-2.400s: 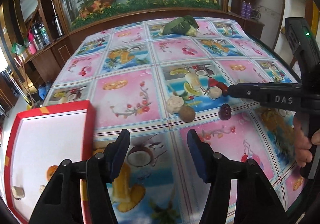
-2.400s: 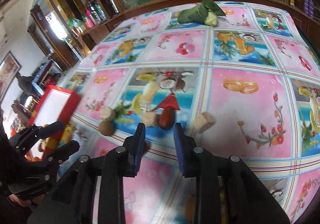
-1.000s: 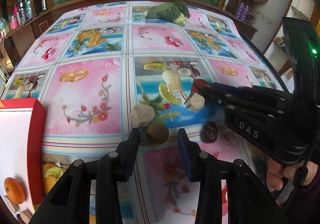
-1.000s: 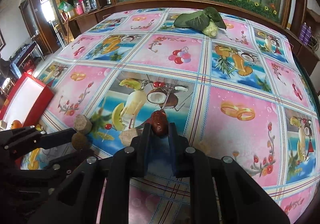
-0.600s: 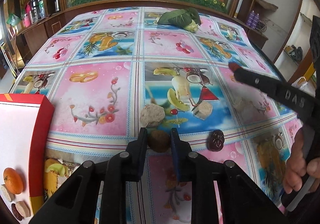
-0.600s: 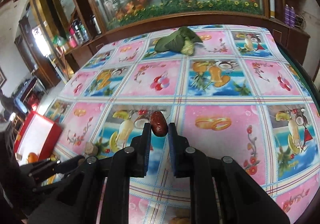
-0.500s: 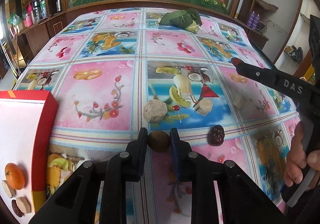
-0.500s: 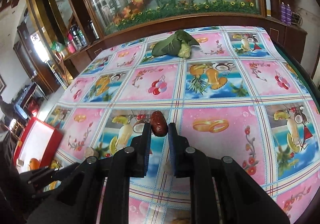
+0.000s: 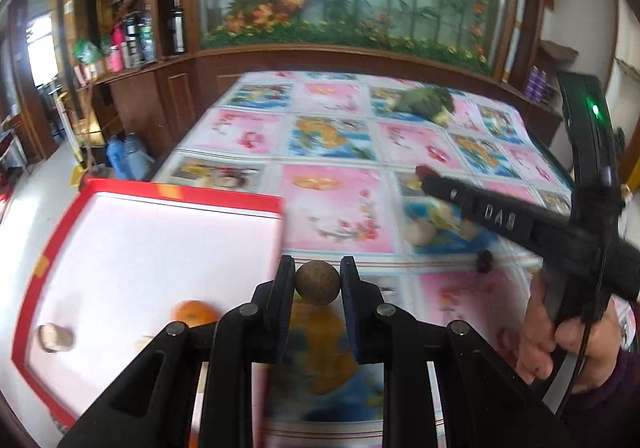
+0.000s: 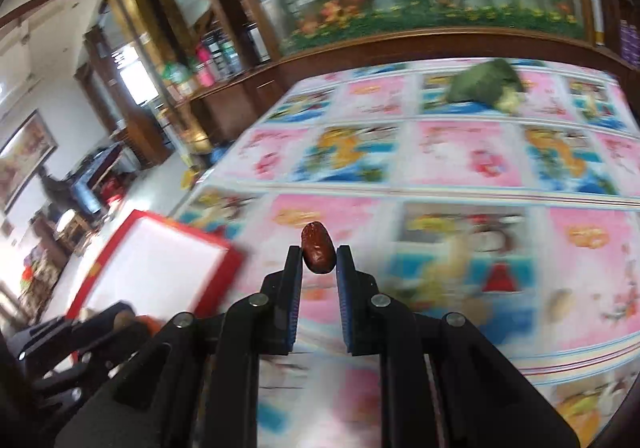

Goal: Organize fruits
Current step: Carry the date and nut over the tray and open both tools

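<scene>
Over the table's [image 9: 332,208] near corner, the left gripper [image 9: 317,282] pinched a round brown fruit [image 9: 317,283] just beside the red tray's [image 9: 180,195] right rim, nearer to it than the right gripper [image 10: 319,258], whose fingers clamped a red date [image 10: 318,253], long axis upright, with the tray lying to its left.

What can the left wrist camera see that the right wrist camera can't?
Only the left wrist view shows the orange inside the red box, the dark fruit on the tablecloth, and the hand holding the right gripper. Only the right wrist view shows the red date up close. Both show the left gripper holding the brown ball fruit and the green leafy vegetable.
</scene>
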